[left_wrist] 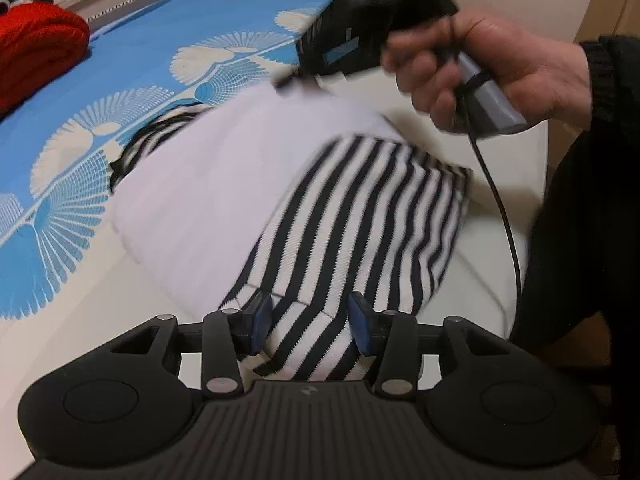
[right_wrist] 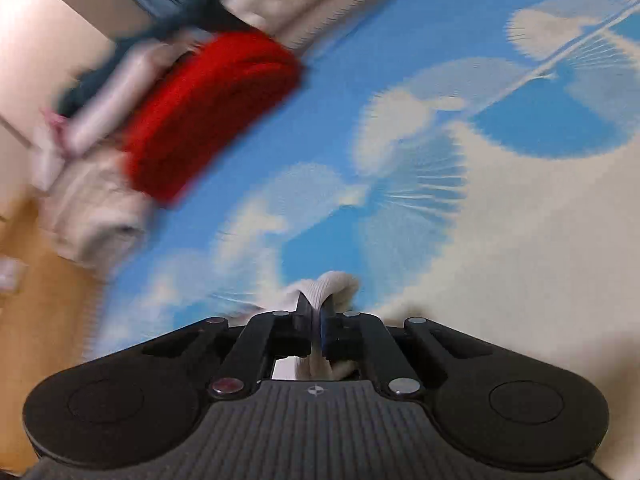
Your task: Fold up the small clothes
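Folding the striped garment (left_wrist: pixel 360 220), the right hand-held gripper (right_wrist: pixel 316 320) is clamping white fabric; the left hand-held gripper (left_wrist: pixel 308 320) is gaping, astride the hem, likely pinning next.

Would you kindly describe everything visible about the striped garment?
The striped garment is soft knit cloth with black and white stripes and a plain white section. It lies bunched on the blue and cream bedspread. Its near end sits between the left claw's blue pads; the right claw is shut on white fabric.
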### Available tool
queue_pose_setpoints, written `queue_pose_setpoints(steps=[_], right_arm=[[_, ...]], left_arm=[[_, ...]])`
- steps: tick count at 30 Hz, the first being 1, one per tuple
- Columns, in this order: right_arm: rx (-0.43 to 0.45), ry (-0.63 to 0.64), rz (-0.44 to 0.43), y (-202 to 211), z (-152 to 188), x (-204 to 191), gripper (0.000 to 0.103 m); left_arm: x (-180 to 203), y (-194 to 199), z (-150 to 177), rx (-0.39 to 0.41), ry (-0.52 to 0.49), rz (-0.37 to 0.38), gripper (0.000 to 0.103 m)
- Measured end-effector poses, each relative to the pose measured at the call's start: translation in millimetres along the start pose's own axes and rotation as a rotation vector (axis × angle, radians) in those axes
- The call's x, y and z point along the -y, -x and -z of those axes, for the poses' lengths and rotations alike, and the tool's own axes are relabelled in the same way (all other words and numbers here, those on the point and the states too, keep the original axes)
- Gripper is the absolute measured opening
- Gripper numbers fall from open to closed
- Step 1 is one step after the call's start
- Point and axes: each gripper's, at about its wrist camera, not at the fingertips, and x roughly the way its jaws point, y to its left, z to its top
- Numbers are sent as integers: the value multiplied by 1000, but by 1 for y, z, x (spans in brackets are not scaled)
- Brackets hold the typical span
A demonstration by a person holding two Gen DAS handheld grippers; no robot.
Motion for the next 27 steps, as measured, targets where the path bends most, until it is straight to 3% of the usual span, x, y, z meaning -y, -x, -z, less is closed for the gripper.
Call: queue_pose_setpoints(steps=[3, 8, 9, 10, 13, 15, 16, 19, 20, 23, 25, 27], right_arm=[[-88, -35, 120, -22, 8, 14, 4], [57, 64, 167, 10, -3, 2, 14], [90, 95, 130, 23, -3, 1, 14], [111, 140, 40, 36, -3, -5, 14], [86, 358, -228, 62, 14, -24, 14], [24, 491, -285, 64, 35, -34, 13], [-26, 550, -248, 57, 47, -36, 13], [-223, 684, 72, 14, 77, -20, 12], [-251, 695, 163, 4, 83, -10, 14], [-229, 640, 171, 10, 77, 2, 14], [-196, 588, 151, 17, 70, 6, 14], [-152, 518, 137, 23, 60, 11, 15]], left_arm=[[8, -7, 3, -27, -51, -24, 51], [3, -6, 5, -42, -39, -16, 52], [3, -5, 5, -39, -40, -15, 52], [3, -5, 5, -36, -39, -13, 52], [3, -2, 2, -27, -32, -5, 52], [2, 2, -2, -7, -22, -6, 52], [0, 4, -5, 10, -9, -8, 52], [-11, 11, -17, 85, 86, -34, 52], [-16, 11, -20, 99, 131, -35, 52], [-22, -2, -22, 61, 173, -12, 49], [-9, -19, -18, -6, 90, -45, 49], [-5, -19, -23, -2, 62, -59, 49]])
